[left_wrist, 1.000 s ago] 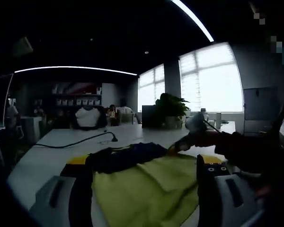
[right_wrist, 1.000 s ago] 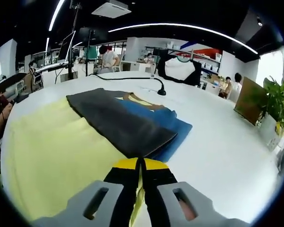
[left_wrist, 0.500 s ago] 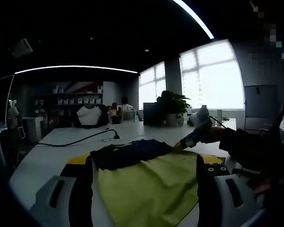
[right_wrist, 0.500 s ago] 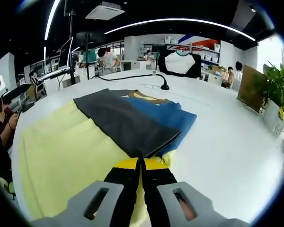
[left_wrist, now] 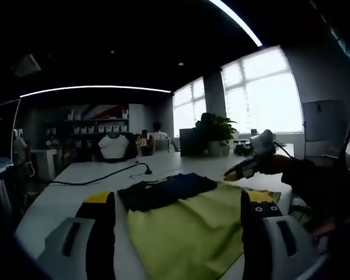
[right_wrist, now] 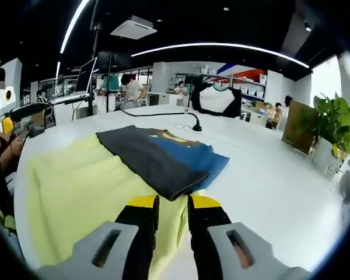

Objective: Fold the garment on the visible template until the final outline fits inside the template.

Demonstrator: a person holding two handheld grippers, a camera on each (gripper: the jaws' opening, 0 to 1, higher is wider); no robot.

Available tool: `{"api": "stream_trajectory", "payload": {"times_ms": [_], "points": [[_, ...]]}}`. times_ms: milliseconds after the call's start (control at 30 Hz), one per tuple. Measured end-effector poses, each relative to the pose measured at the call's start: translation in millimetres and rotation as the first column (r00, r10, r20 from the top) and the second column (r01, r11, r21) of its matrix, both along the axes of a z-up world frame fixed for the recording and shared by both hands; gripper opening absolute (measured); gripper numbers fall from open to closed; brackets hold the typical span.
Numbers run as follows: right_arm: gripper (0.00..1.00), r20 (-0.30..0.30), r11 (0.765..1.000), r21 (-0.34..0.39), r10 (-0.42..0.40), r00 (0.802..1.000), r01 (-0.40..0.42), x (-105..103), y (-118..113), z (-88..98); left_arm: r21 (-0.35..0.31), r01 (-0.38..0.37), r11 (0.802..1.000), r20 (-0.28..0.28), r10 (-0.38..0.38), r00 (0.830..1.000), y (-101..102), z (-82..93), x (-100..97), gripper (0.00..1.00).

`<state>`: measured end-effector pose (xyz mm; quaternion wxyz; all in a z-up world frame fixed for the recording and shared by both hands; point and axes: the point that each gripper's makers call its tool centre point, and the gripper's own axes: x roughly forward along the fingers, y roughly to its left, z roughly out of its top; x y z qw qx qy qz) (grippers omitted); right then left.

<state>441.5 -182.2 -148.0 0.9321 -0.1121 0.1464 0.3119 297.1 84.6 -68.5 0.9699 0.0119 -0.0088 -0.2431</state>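
A folded garment (right_wrist: 157,160), dark grey over blue with a yellow collar, lies on the far part of a pale yellow template cloth (right_wrist: 76,192) spread on the white table. My right gripper (right_wrist: 173,203) stands at the near edge of the fold, open by a narrow gap, with yellow cloth showing between the jaws. In the left gripper view the garment (left_wrist: 163,189) and the template (left_wrist: 192,233) lie between the widely parted jaws of my left gripper (left_wrist: 179,198), which is open and holds nothing. The right gripper (left_wrist: 239,172) reaches in from the right, over the template's far corner.
A black cable ending in a small stand (right_wrist: 193,125) crosses the white table (right_wrist: 268,175) behind the garment. A potted plant (right_wrist: 329,125) stands at the right. A person's hand (right_wrist: 0,149) is at the left edge. Desks and people are far behind.
My right gripper's jaws, pressed together on the cloth edge before, have parted and let it go. The garment lies flat. The left gripper stays open; its view has shifted slightly.
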Motion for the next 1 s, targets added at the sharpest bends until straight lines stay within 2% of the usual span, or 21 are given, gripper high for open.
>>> {"api": "stream_trajectory", "payload": {"times_ms": [100, 267, 333, 433, 533, 600, 667, 733, 833, 1000], "points": [[0.22, 0.024, 0.999, 0.038, -0.007, 1.0, 0.006, -7, -4, 9.4, -0.014, -0.008, 1.0, 0.008, 0.008, 1.0, 3, 2.0, -0.3, 0.9], [0.34, 0.076, 0.999, 0.036, 0.003, 0.997, -0.006, -23, -6, 21.6, -0.022, -0.005, 1.0, 0.01, 0.005, 1.0, 4, 4.6, -2.6, 0.92], [0.4, 0.106, 0.999, 0.047, -0.01, 0.994, 0.005, -29, -10, 32.4, -0.029, 0.004, 1.0, 0.04, -0.003, 0.999, 3, 10.0, -4.7, 0.93], [0.46, 0.141, 1.0, 0.019, -0.007, 0.99, 0.004, -38, -16, 39.0, -0.028, 0.032, 0.999, 0.041, -0.031, 0.999, -1, 7.7, -6.5, 0.95], [0.56, 0.157, 1.0, 0.024, -0.006, 0.988, 0.002, -46, -20, 44.7, -0.011, 0.044, 0.999, 0.04, -0.043, 0.998, -4, 7.4, -7.9, 0.98], [0.61, 0.183, 0.999, 0.04, 0.007, 0.983, -0.014, -53, -22, 50.2, 0.004, 0.049, 0.999, 0.067, -0.05, 0.997, -5, 10.7, -10.8, 1.0], [0.64, 0.189, 0.998, 0.029, 0.041, 0.981, -0.047, -62, -19, 51.2, 0.012, 0.051, 0.999, 0.057, -0.052, 0.997, -5, 8.6, -11.2, 1.0], [0.69, 0.242, 0.997, 0.022, 0.069, 0.968, -0.077, -67, -16, 60.0, 0.018, 0.054, 0.998, 0.044, -0.055, 0.998, -3, 7.0, -12.5, 1.0], [0.74, 0.236, 0.998, -0.003, 0.069, 0.969, -0.071, -73, -21, 59.4, 0.017, 0.066, 0.998, 0.066, -0.067, 0.996, -2, 11.7, -16.8, 1.0], [0.81, 0.234, 0.998, 0.012, 0.06, 0.97, -0.065, -79, -28, 55.8, 0.044, 0.07, 0.997, 0.056, -0.072, 0.996, -2, 7.4, -19.7, 1.0]]}}
